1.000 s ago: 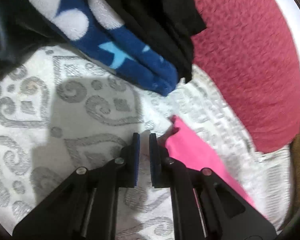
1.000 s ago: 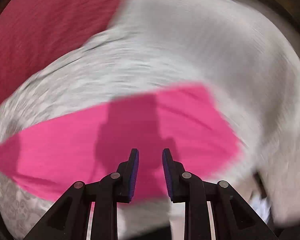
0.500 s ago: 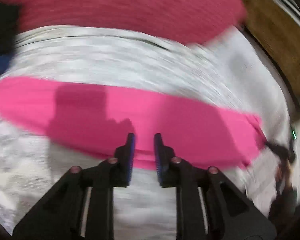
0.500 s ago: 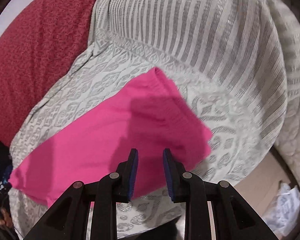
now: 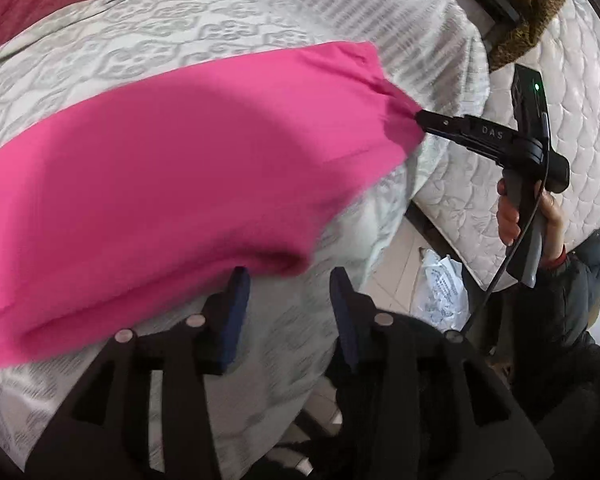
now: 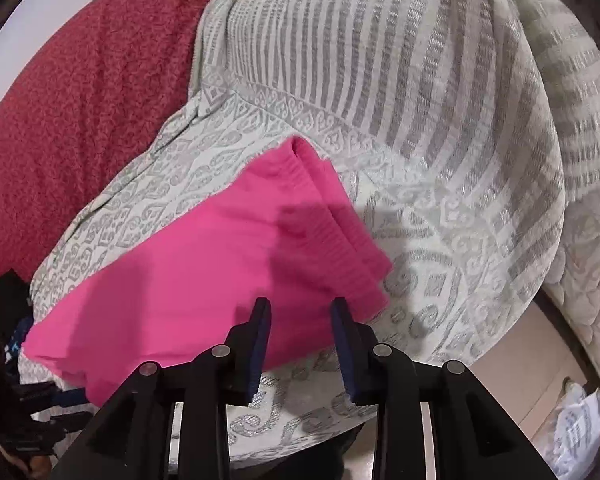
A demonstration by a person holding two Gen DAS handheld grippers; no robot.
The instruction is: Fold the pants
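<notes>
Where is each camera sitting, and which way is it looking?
Left wrist: sits on the left hand-held gripper, jaws opening with nothing between, facing down at the pink pants on the bedspread; the right hand-held gripper, its hand and a dark sleeve show.
Right wrist: sits on the right hand-held gripper, jaws opening around the pants' edge, facing down over the bedspread; its own fingers show.
Both see the pants and bedspread.
</notes>
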